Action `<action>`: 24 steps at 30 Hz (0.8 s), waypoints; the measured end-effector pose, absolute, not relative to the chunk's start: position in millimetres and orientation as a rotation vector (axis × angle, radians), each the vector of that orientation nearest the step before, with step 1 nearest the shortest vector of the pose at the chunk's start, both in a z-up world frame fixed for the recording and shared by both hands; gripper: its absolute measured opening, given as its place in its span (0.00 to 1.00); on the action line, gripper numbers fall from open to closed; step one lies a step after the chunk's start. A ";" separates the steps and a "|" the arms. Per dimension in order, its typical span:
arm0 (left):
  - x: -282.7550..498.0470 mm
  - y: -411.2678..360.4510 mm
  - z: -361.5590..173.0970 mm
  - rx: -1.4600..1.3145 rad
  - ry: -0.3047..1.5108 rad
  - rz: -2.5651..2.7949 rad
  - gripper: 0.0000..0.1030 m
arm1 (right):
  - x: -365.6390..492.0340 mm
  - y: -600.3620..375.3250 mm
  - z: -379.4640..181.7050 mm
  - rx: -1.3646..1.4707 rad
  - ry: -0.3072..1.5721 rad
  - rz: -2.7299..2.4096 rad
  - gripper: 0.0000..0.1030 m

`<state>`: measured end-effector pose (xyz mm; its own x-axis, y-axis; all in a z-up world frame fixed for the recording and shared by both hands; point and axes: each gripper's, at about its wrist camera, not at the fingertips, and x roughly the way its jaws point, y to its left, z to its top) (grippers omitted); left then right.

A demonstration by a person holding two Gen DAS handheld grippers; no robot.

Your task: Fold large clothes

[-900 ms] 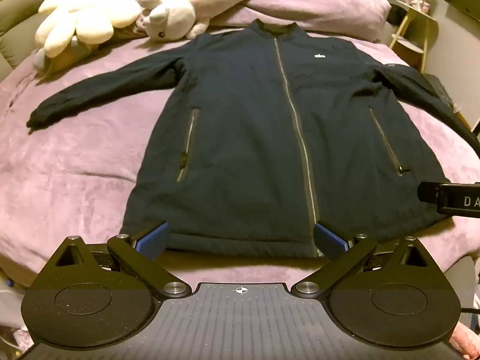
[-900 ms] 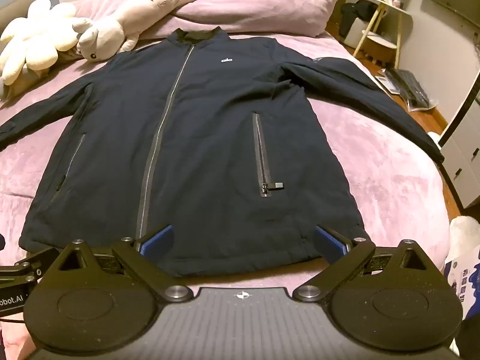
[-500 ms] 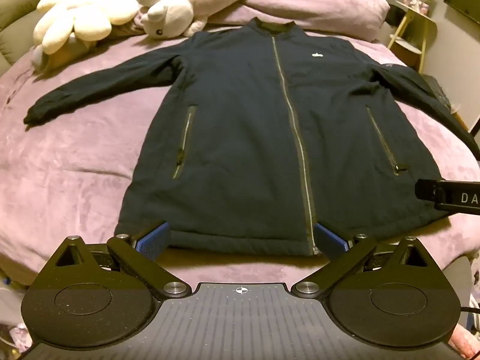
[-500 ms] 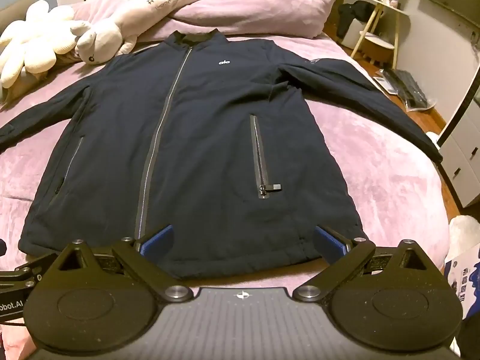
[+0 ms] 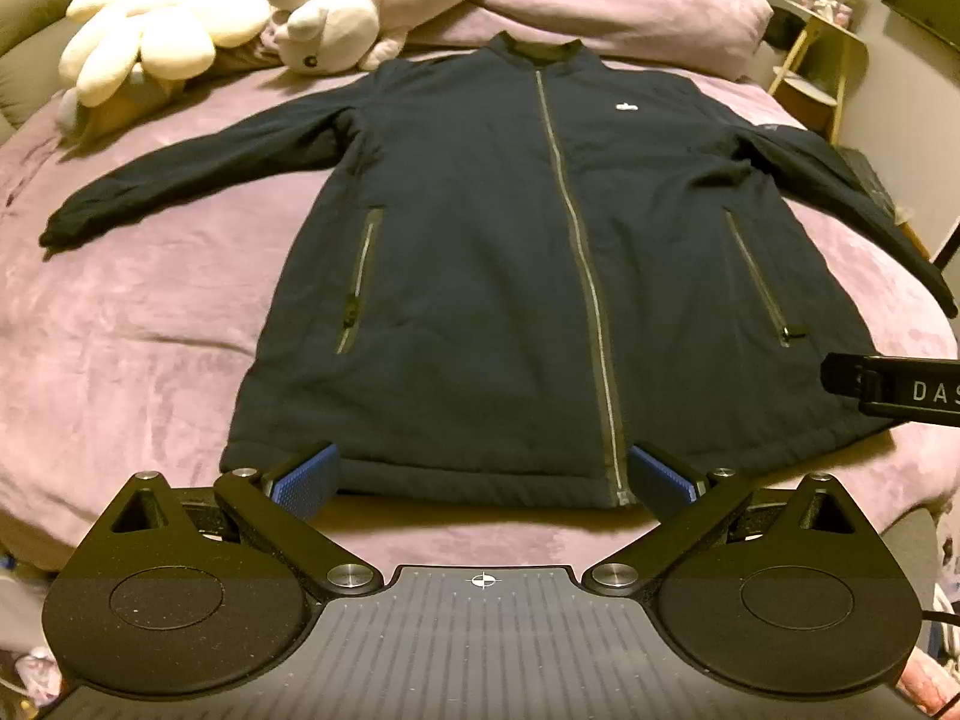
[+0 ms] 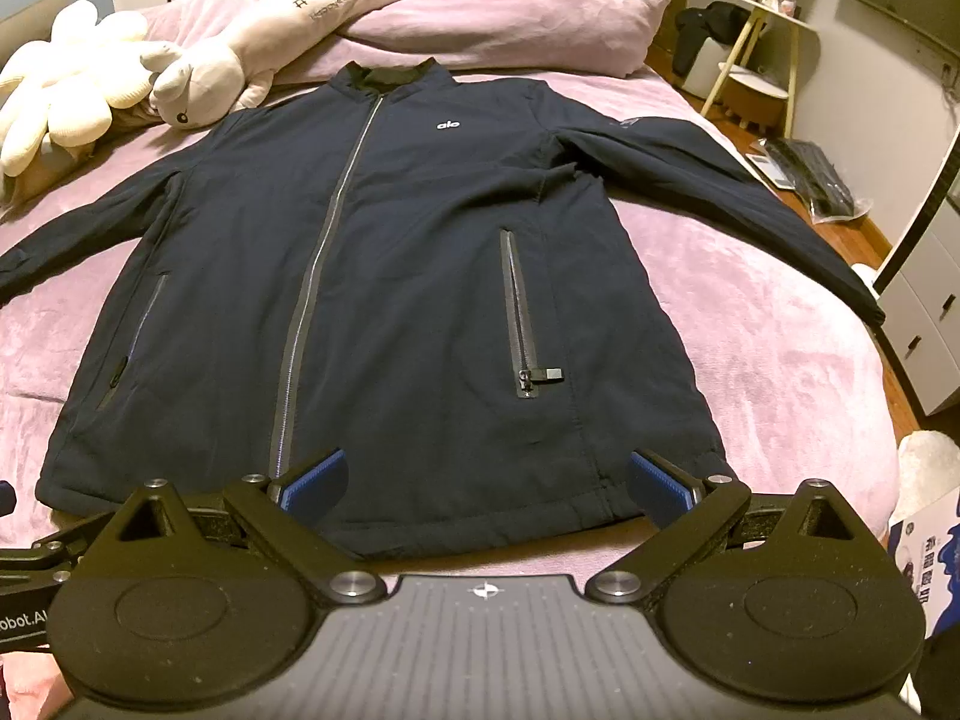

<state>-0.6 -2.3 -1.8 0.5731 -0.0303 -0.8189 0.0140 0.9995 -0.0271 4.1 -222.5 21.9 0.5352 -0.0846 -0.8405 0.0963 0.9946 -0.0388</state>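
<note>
A dark navy zip-up jacket [image 5: 492, 276] is lying flat, front up, on a bed covered in a plush mauve blanket [image 5: 138, 324], collar toward the pillows and hem toward the cameras. Its fabric is looking smooth and lightly padded, with a long silver centre zipper [image 5: 576, 252] closed from collar to hem, two slanted zip pockets and a small white chest logo [image 6: 448, 125]. Both sleeves are spreading outward, the right one trailing to the bed's edge.

The left gripper [image 5: 480, 480] is hovering just short of the hem with its blue ribbed pads [image 5: 303, 480] standing wide apart and nothing between them; the zipper's foot is sitting just beside the right-hand pad. The right gripper [image 6: 486, 483] is likewise gaping and empty, over the hem on the jacket's pocket side; its pads may be brushing the cloth, though the angle makes that hard to tell.

Only the right wrist view is showing the pocket's zipper pull [image 6: 549, 373] clearly, plus a wooden floor. The left wrist view is showing the whole left sleeve's cuff [image 5: 63, 228] and a cream flower-shaped plush [image 5: 156, 30] beside a white stuffed animal [image 5: 336, 36].
</note>
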 end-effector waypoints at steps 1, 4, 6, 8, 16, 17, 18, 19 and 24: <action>-0.3 -2.1 -2.4 -0.019 0.961 -0.027 1.00 | 3.9 -222.4 21.7 0.012 1.000 -0.108 0.96; -0.5 -1.9 -3.0 -0.019 0.959 -0.030 1.00 | 4.1 -222.3 21.7 0.012 0.999 -0.108 0.96; -0.4 -1.7 -3.2 -0.020 0.960 -0.032 1.00 | 4.5 -222.7 21.6 0.013 0.999 -0.109 0.96; -0.2 -2.0 -3.4 -0.022 0.961 -0.035 1.00 | 4.3 -223.2 21.6 0.015 0.999 -0.109 0.96; -0.8 -1.8 -3.1 -0.019 0.962 -0.045 1.00 | 3.6 -223.8 21.9 0.017 1.001 -0.113 0.96; -0.8 -1.8 -3.3 -0.019 0.962 -0.046 1.00 | 3.6 -223.8 21.9 0.017 1.000 -0.113 0.96; -0.8 -1.8 -3.6 -0.019 0.963 -0.046 1.00 | 3.6 -223.9 22.0 0.016 1.001 -0.113 0.96; -0.9 -1.8 -3.8 -0.019 0.964 -0.047 1.00 | 3.5 -224.0 21.8 0.017 1.001 -0.113 0.96; -0.9 -1.2 -3.7 -0.022 0.966 -0.053 1.00 | 3.1 -224.2 21.7 0.016 1.001 -0.111 0.96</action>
<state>-0.9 -1.2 -3.7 0.5675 -0.0549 -0.8215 0.0349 0.9985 -0.0427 3.1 -224.2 21.7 0.5341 -0.0858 -0.8410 0.1007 0.9942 -0.0375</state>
